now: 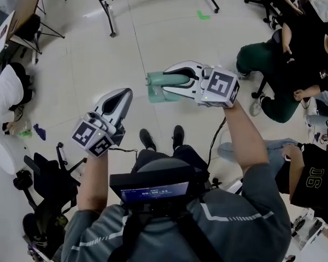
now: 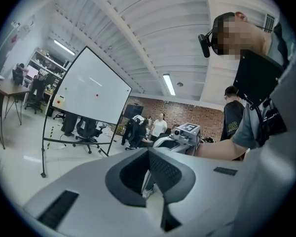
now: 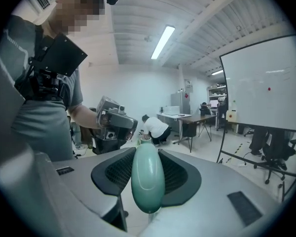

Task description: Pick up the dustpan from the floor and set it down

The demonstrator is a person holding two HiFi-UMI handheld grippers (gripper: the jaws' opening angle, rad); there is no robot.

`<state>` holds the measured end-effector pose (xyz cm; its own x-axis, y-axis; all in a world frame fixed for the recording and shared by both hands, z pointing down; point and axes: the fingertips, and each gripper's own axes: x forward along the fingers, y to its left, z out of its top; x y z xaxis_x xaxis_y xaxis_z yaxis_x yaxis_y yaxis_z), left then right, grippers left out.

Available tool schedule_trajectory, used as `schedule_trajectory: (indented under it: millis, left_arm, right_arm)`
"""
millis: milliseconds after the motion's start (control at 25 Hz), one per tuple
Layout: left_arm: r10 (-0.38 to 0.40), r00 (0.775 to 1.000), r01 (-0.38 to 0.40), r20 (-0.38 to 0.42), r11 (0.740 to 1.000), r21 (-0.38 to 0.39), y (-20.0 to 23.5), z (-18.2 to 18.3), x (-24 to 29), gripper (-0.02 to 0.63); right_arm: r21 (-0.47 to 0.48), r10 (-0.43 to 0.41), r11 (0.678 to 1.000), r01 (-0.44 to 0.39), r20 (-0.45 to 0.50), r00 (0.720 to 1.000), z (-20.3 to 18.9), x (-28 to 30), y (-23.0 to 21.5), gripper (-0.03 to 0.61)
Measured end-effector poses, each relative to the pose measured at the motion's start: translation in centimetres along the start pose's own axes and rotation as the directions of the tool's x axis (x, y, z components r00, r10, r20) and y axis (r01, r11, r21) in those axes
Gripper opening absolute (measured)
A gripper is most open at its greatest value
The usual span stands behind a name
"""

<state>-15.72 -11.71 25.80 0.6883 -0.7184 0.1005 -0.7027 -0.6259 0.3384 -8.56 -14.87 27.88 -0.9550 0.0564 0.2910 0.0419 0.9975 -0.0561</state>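
The pale green dustpan [image 1: 155, 94] hangs above the floor in front of my feet, its handle [image 3: 147, 181] running straight back between the right jaws. My right gripper [image 1: 170, 78] is shut on that handle, with the dark pads [image 3: 113, 174] against both its sides. My left gripper [image 1: 123, 95] is lower left of the dustpan, apart from it. In the left gripper view the left gripper [image 2: 149, 174] has its pads together with nothing between them. The right gripper's marker cube [image 2: 186, 130] shows beyond it.
Seated people [image 1: 284, 64] crowd the right side. A person in white [image 1: 5, 91] crouches at the left edge, with a black stand [image 1: 49, 184] below. Whiteboard frame legs [image 1: 106, 10] stand at the far side, near a green tape mark [image 1: 203, 16]. My shoes [image 1: 147, 139] are beneath the grippers.
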Motion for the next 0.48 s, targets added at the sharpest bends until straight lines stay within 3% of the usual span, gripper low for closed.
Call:
schedule_trajectory:
  millis: [160,480]
  left_arm:
    - [0.019,0.999,-0.020,-0.034,0.999,-0.031,3.3,-5.6,2.0,0.023]
    - [0.024,0.995,-0.034,-0.098,0.995,-0.094,9.8,-20.9,3.9,0.023]
  right_arm:
    - [0.038,0.023,0.999,-0.021,-0.033,0.999,-7.1,2.1,-1.9,0.160]
    - [0.095,0.035,0.995,-0.024,-0.122,0.992,-23.9,8.9,-3.0,0.160]
